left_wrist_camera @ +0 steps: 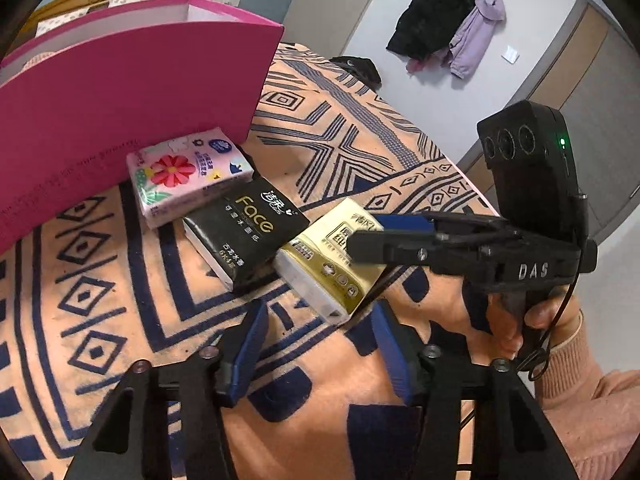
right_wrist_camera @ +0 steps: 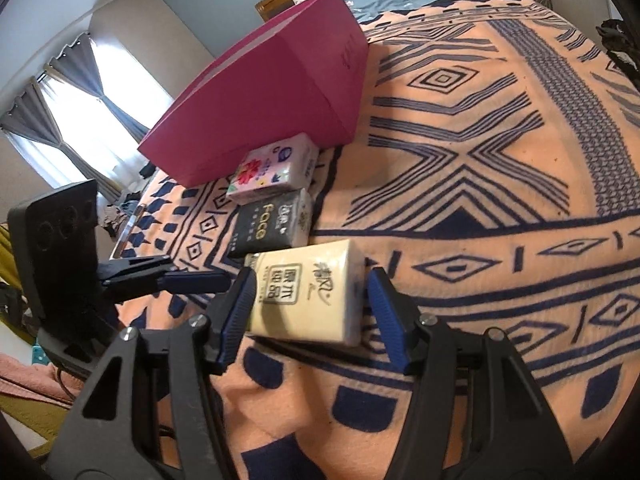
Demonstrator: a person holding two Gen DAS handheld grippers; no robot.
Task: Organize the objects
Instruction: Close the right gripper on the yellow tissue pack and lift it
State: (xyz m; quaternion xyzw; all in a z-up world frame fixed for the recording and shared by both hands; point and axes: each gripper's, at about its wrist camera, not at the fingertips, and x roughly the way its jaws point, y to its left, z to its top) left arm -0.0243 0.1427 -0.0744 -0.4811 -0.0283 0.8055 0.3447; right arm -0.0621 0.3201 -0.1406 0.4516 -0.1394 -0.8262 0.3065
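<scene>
Patterned blanket (right_wrist_camera: pixel 460 184), magenta box (right_wrist_camera: pixel 272 92), contents unseen.

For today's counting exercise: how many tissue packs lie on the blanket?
3, in a row: floral pack against the pink box, black pack in the middle, yellow pack between the right gripper fingers. Box contents hidden.

— What do we look like from our own cameras?

— Our left gripper (left_wrist_camera: pixel 320 344) has a matte black frame with cut-out arms, silver screw heads at the pivots, and ribbed blue pads (left_wrist_camera: pixel 250 348) lining the jaws. Our right gripper (right_wrist_camera: pixel 310 312) is built the same.

— And seen from the side?

— Our right gripper carries white "DAS" lettering on its black body, a black camera block (left_wrist_camera: pixel 528 168) with three round lenses and a green light, and a thin black cable (left_wrist_camera: pixel 560 320) looping down.

— Our own skin?

— Our right hand (left_wrist_camera: pixel 516 320) shows bare fingers on the handle, with a pink knitted sleeve (left_wrist_camera: pixel 592 392) at the wrist.
</scene>
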